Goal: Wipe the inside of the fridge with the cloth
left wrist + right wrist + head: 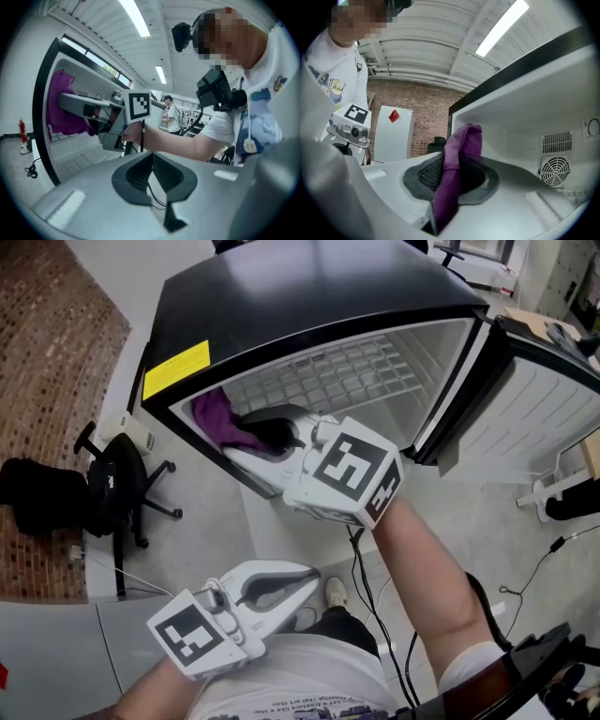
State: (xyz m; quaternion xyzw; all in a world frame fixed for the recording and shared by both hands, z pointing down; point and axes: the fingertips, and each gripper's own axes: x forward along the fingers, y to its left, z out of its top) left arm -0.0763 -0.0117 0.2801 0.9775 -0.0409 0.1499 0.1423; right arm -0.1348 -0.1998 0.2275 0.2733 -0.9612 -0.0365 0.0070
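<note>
Grey floor (211,493), bordered at the left by brick-pattern carpet (47,343). Standing on it: black fridge (281,296), door open; black office chair (117,479) at the carpet edge; black cables (370,587) trailing below the fridge, beside a shoe (335,592).

Bright, even light falls from ceiling strip lights (136,18), which blow out to white in both gripper views. The head view is sharp, with a soft sheen on the black top of the fridge (309,306); the 2 gripper views bend strongly, darken at their round edges, and blur the near jaws.
</note>
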